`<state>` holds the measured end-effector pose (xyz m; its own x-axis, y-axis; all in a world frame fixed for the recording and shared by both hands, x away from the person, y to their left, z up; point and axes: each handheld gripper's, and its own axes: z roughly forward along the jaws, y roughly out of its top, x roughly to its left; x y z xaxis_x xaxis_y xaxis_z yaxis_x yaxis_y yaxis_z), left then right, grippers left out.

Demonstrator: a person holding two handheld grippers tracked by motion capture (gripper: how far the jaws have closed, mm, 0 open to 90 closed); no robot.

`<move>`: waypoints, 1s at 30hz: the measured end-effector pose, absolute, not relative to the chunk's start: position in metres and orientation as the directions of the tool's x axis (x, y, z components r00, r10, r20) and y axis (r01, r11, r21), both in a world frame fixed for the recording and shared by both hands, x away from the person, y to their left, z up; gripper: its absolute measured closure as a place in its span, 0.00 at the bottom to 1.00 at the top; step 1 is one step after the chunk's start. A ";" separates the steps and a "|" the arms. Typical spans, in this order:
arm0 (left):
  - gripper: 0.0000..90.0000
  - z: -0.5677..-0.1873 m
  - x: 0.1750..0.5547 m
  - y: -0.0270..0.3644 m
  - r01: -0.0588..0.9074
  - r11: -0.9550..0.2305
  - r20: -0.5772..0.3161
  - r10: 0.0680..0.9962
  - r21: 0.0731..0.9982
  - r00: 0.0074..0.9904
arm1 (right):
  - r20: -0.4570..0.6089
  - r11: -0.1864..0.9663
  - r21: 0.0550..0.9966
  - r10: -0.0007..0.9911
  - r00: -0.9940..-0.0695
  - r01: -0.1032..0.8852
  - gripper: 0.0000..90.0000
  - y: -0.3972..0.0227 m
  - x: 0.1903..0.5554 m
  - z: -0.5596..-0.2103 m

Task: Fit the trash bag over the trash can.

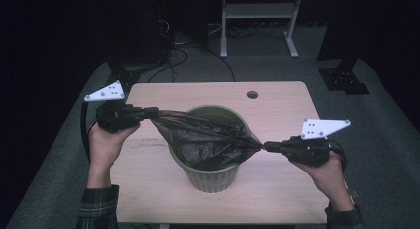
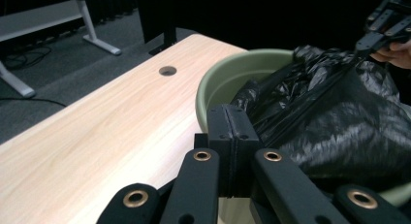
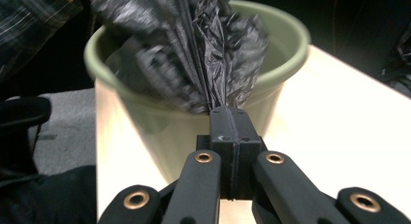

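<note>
Left gripper (image 1: pixel 150 111) pinched tight on the bin bag's (image 1: pixel 208 137) left edge, jaws together. Right gripper (image 1: pixel 266 146) same on the right edge, film bunched in the jaws. Bag stretched between them across the mouth of the green bin (image 1: pixel 210 177), sagging inside; depth probably shallow, hard to tell. Bin sits mid-table (image 1: pixel 277 184). Cable hole (image 1: pixel 252 95) at the far edge.

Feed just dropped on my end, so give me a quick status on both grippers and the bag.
Left gripper and right gripper both shut on black bag. Bag stretched across green bin, opposite edges pinched. Nothing in the way on table.
</note>
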<state>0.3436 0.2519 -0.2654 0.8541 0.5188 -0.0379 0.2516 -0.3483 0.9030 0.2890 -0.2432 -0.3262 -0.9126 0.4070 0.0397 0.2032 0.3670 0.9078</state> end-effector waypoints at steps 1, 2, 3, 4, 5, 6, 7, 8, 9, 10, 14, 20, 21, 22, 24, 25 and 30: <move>1.00 -0.268 0.341 0.252 0.246 -0.344 -0.037 0.516 0.906 0.856 | 0.038 0.374 0.905 0.398 -0.917 0.201 1.00 -0.242 0.282 -0.331; 1.00 -0.272 0.336 0.250 0.247 -0.350 -0.035 0.513 0.904 0.857 | 0.037 0.378 0.904 0.394 -0.918 0.199 1.00 -0.242 0.280 -0.332; 1.00 -0.272 0.336 0.250 0.247 -0.350 -0.035 0.513 0.904 0.857 | 0.037 0.378 0.904 0.394 -0.918 0.199 1.00 -0.242 0.280 -0.332; 1.00 -0.274 0.335 0.250 0.239 -0.350 -0.032 0.506 0.906 0.862 | 0.039 0.380 0.903 0.392 -0.919 0.200 0.99 -0.242 0.278 -0.333; 1.00 -0.275 0.334 0.249 0.238 -0.351 -0.031 0.504 0.906 0.863 | 0.041 0.370 0.907 0.396 -0.917 0.200 0.87 -0.243 0.278 -0.332; 1.00 -0.275 0.334 0.249 0.239 -0.354 -0.033 0.500 0.904 0.865 | 0.049 0.355 0.912 0.405 -0.913 0.206 0.87 -0.244 0.279 -0.330; 1.00 -0.274 0.334 0.248 0.236 -0.355 -0.030 0.500 0.904 0.866 | 0.053 0.341 0.918 0.404 -0.913 0.204 0.86 -0.247 0.280 -0.327; 1.00 -0.273 0.334 0.248 0.232 -0.351 -0.031 0.495 0.907 0.868 | 0.055 0.323 0.925 0.411 -0.910 0.202 0.84 -0.249 0.282 -0.323; 1.00 -0.272 0.334 0.248 0.228 -0.349 -0.028 0.493 0.909 0.869 | 0.061 0.295 0.935 0.417 -0.907 0.198 0.81 -0.252 0.285 -0.315; 1.00 -0.270 0.334 0.247 0.226 -0.347 -0.028 0.493 0.910 0.869 | 0.065 0.283 0.939 0.416 -0.907 0.197 0.79 -0.252 0.287 -0.312; 1.00 -0.267 0.335 0.243 0.218 -0.358 -0.021 0.480 0.908 0.877 | 0.067 0.245 0.951 0.424 -0.903 0.186 0.73 -0.248 0.301 -0.293; 1.00 -0.268 0.335 0.241 0.218 -0.357 -0.024 0.476 0.908 0.879 | 0.098 0.272 0.933 0.442 -0.892 0.237 0.69 -0.218 0.343 -0.286; 1.00 -0.268 0.335 0.241 0.217 -0.358 -0.022 0.477 0.908 0.879 | 0.110 0.281 0.926 0.435 -0.894 0.251 0.69 -0.213 0.350 -0.289; 1.00 -0.268 0.334 0.242 0.217 -0.357 -0.023 0.475 0.909 0.879 | 0.123 0.291 0.918 0.437 -0.891 0.270 0.69 -0.210 0.355 -0.292; 1.00 -0.268 0.333 0.243 0.215 -0.358 -0.021 0.476 0.909 0.879 | 0.134 0.299 0.909 0.446 -0.885 0.289 0.69 -0.206 0.361 -0.298; 1.00 -0.268 0.333 0.244 0.215 -0.356 -0.021 0.476 0.910 0.879 | 0.150 0.298 0.905 0.444 -0.883 0.304 0.69 -0.205 0.362 -0.301; 1.00 -0.268 0.331 0.246 0.213 -0.356 -0.021 0.473 0.910 0.881 | 0.191 0.275 0.903 0.432 -0.881 0.331 0.68 -0.209 0.358 -0.307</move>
